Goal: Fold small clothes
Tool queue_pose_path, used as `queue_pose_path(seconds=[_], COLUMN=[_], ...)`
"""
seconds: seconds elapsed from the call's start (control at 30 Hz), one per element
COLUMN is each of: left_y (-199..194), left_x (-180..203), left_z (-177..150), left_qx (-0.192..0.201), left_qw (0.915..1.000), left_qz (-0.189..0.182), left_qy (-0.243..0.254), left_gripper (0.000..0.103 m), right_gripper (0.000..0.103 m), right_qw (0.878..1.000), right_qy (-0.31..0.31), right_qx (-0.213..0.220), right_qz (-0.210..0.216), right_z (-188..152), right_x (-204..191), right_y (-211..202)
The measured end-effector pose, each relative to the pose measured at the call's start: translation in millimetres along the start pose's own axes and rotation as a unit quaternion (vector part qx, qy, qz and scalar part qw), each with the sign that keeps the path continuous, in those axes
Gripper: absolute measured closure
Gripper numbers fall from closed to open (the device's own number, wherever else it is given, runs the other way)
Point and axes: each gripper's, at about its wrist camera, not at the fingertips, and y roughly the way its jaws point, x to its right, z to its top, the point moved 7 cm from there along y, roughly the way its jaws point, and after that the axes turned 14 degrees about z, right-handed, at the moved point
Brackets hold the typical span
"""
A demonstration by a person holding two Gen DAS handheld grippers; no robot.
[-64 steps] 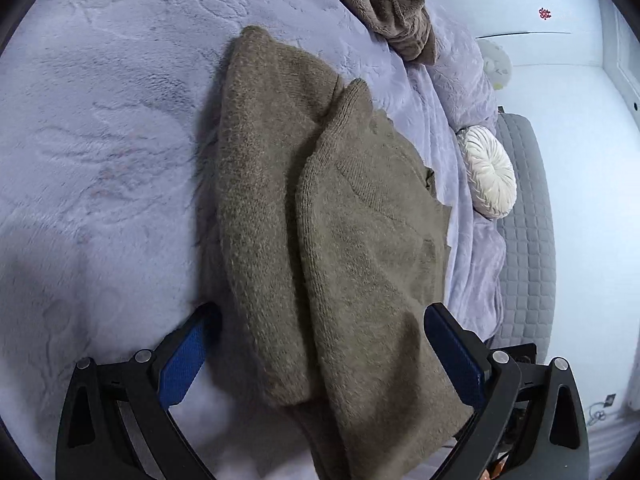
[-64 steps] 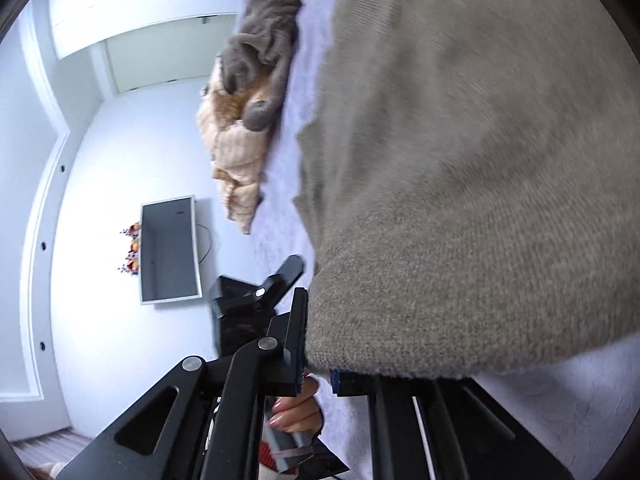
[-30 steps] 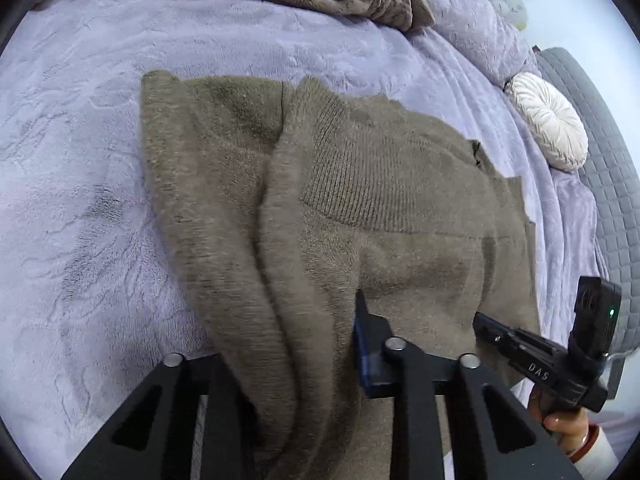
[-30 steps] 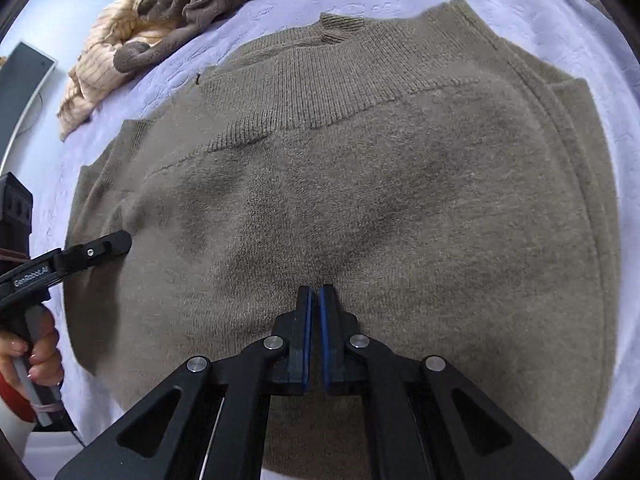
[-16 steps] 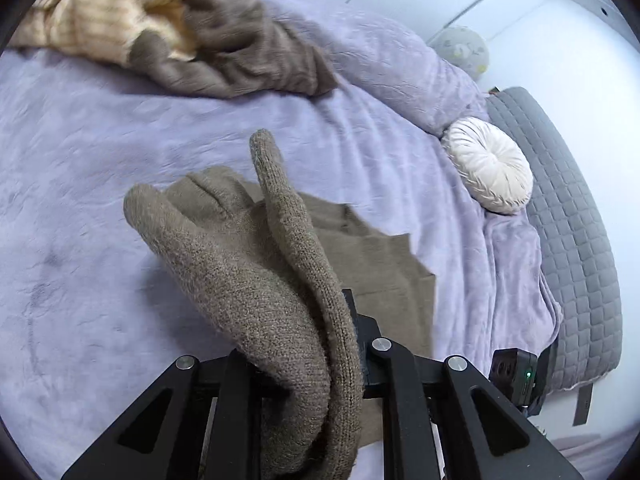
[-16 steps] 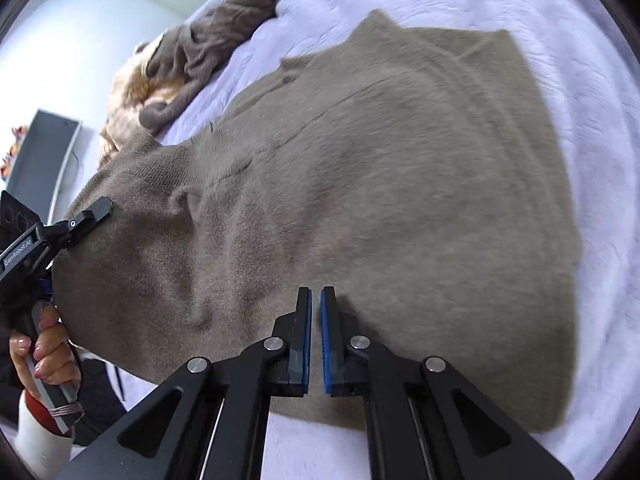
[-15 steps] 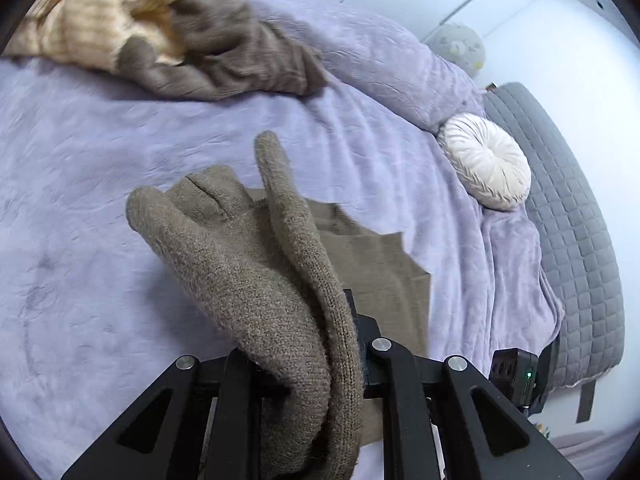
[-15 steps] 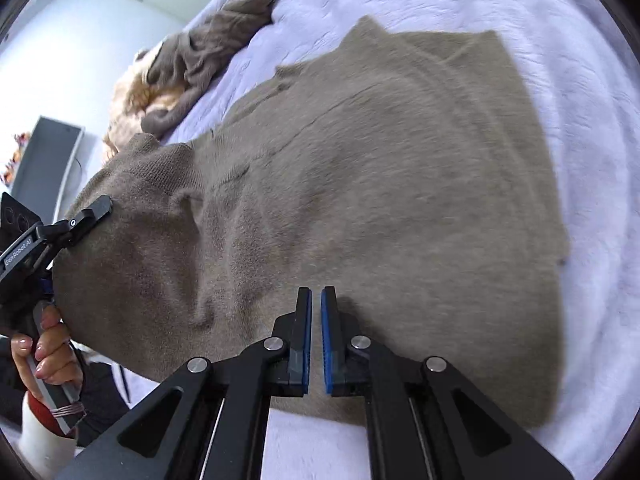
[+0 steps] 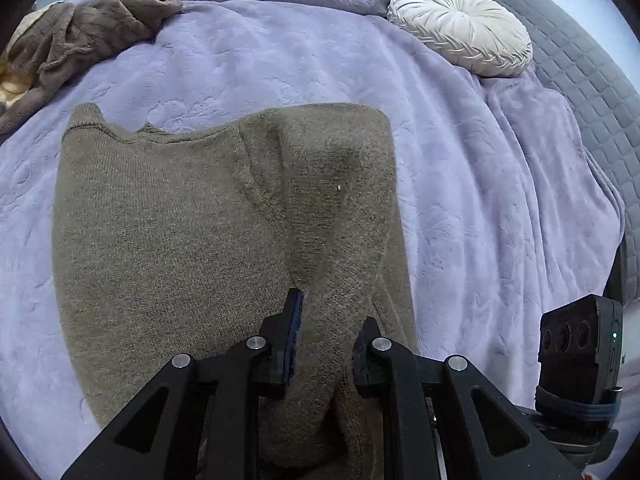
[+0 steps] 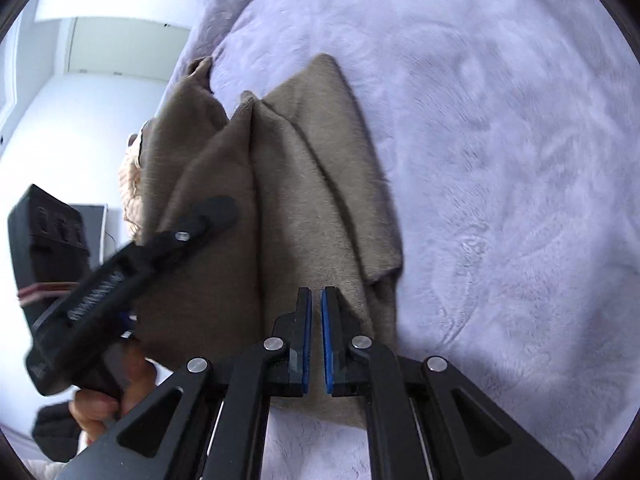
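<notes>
Only leftward: left tool [image 9: 326, 332] clamps sweater [image 9: 168, 232] — cushion [image 9: 460, 30] beyond.

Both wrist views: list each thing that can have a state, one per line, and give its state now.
Sweater: partly folded on the blanket, one fold pinched up.
Left gripper: shut on the sweater.
Right gripper: shut, holding nothing.
Clothes pile: crumpled, unfolded.
Round cushion: lying at the blanket's edge.

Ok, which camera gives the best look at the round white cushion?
The left wrist view: the round white cushion lies whole and sharp at the upper right, on the lavender blanket. The right wrist view shows none of it, only the brown sweater and blanket.
</notes>
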Motion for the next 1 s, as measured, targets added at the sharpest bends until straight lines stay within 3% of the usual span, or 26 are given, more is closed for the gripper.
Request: queue_pose_path(seconds=[0.07,0.1,0.13,0.2,0.33,0.4,0.47,0.53,0.67,0.77,0.87,1.0], left_y=[-3,-5,-7,-18,-43,-57,-71,-76,-55,-30,-10,-3], left_x=[4,5,7,9,19,19,5,-18,-88,-132,-155,-158], left_z=[0,0,1,2,-3,-7,-6,-2,10,9,-1,-7], left_qx=[0.006,0.006,0.007,0.021,0.031,0.035,0.052,0.063,0.057,0.043,0.023,0.028], left_qw=[0.9998,0.9997,0.9998,0.9997,0.9975,0.9956,0.9952,0.9963,0.9955,0.9903,0.9874,0.9875], left_qz=[0.011,0.009,0.003,-0.003,-0.048,-0.074,-0.076,-0.059,0.019,0.072,0.091,0.079], left_qy=[0.014,0.02,0.021,0.015,0.041,0.045,0.032,0.004,-0.074,-0.111,-0.127,-0.133], left_gripper=[0.081,0.067,0.044,0.025,0.025,0.025,0.025,0.025,0.025,0.025,0.025,0.025], right_gripper=[0.097,0.097,0.097,0.097,0.096,0.089,0.067,0.056,0.054,0.052,0.052,0.052], right_qw=[1.0,1.0,1.0,0.999,0.999,0.999,0.997,0.991,0.973,0.967,0.975,0.992], right_qy=[0.013,0.016,0.017,0.019,0.017,0.022,0.041,0.07,0.128,0.137,0.098,0.037], right_qx=[0.001,0.001,0.001,-0.001,-0.002,0.003,0.015,0.036,0.069,0.064,0.032,-0.014], right_qz=[0.017,0.022,0.026,0.032,0.031,0.039,0.071,0.113,0.177,0.205,0.194,0.123], right_z=[0,0,1,1,10,15,19,25,34,41,50,55], right_x=[6,7,9,10,5,3,5,8,19,17,-1,-13], right_y=[6,6,6,5,11,14,8,2,-5,-4,10,30])
